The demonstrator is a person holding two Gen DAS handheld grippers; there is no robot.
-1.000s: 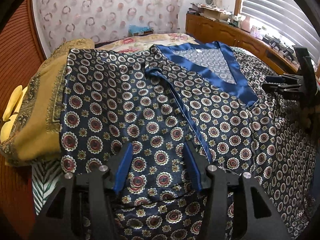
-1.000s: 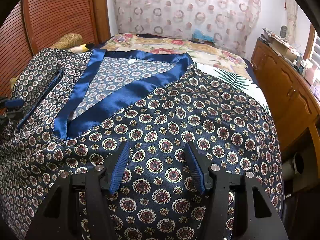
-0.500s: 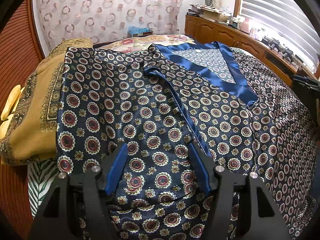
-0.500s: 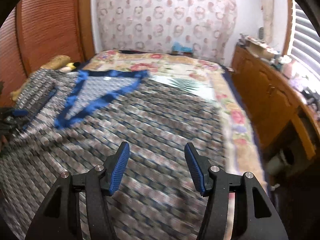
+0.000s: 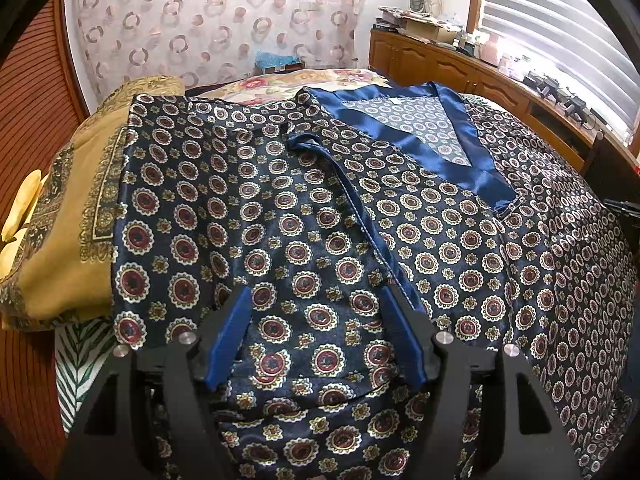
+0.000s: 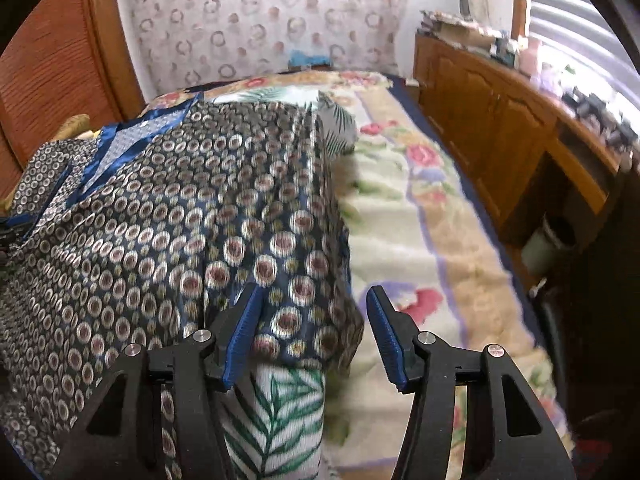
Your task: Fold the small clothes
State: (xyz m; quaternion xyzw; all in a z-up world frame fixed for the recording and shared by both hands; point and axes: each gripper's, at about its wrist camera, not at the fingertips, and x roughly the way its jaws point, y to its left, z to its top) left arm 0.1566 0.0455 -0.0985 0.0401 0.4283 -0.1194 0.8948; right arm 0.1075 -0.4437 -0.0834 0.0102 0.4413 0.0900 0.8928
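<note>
So the floral-print bed blanket (image 6: 420, 240) takes up most of the room here, stretching out ahead and to the right of the right hand-held gripper (image 6: 314, 330). Spread on top of it is the navy satin garment with the medallion print and shiny blue V-neck trim (image 5: 320, 208). It fills nearly everything ahead of the left hand-held gripper (image 5: 314, 338) and runs under it. In the right wrist view the garment's side edge lies ahead and left, with its corner sitting right between the fingers, though that view is pretty blurry. A white cloth with green palm leaves (image 6: 276, 412) pokes out from under the garment, just below the right hand-held gripper's fingers. Off to the left of the left hand-held gripper there's a mustard-gold patterned fabric (image 5: 60, 232) lying beside the garment. A thin blue satin tie strap (image 5: 352, 208) runs diagonally across the garment, ending near the left hand-held gripper's right finger.

Both sets of blue-padded fingers are spread apart, holding nothing.
</note>
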